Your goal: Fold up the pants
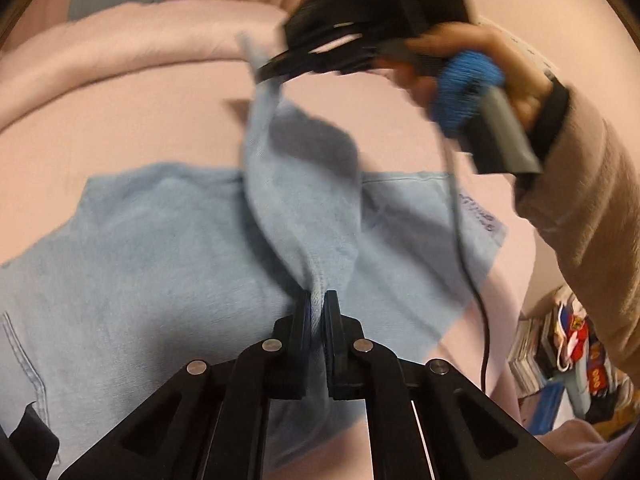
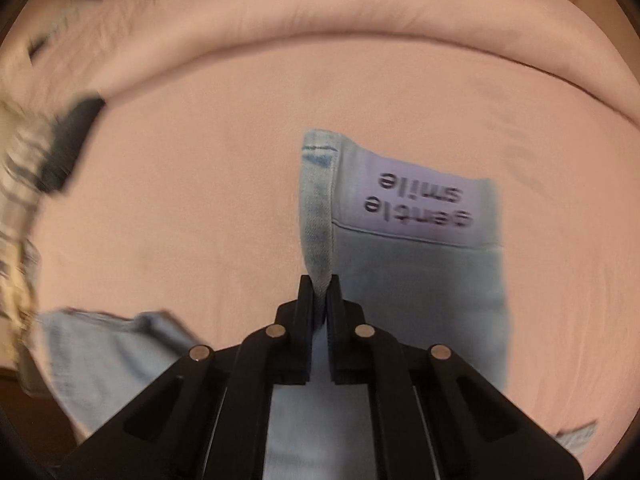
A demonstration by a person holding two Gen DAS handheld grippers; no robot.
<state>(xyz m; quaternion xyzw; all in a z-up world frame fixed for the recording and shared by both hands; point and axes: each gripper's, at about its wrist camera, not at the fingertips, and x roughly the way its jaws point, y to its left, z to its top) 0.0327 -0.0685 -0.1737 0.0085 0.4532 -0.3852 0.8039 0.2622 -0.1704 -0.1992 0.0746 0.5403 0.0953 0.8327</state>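
Light blue denim pants (image 1: 152, 248) lie spread on a pink bed sheet (image 1: 120, 120). My left gripper (image 1: 319, 300) is shut on a raised fold of the pants. My right gripper (image 1: 264, 74) is above and beyond it, shut on the far end of the same lifted strip of denim. In the right wrist view my right gripper (image 2: 320, 284) pinches the hem edge of the pants (image 2: 420, 280), which hang below it; a patch reading "gentle smile" (image 2: 416, 204) shows on the fabric.
A rolled pink blanket (image 1: 140, 36) runs along the back of the bed. Stacked books and bags (image 1: 568, 352) stand off the bed's right side. A dark object (image 2: 68, 140) and striped cloth (image 2: 16, 184) sit at the left edge.
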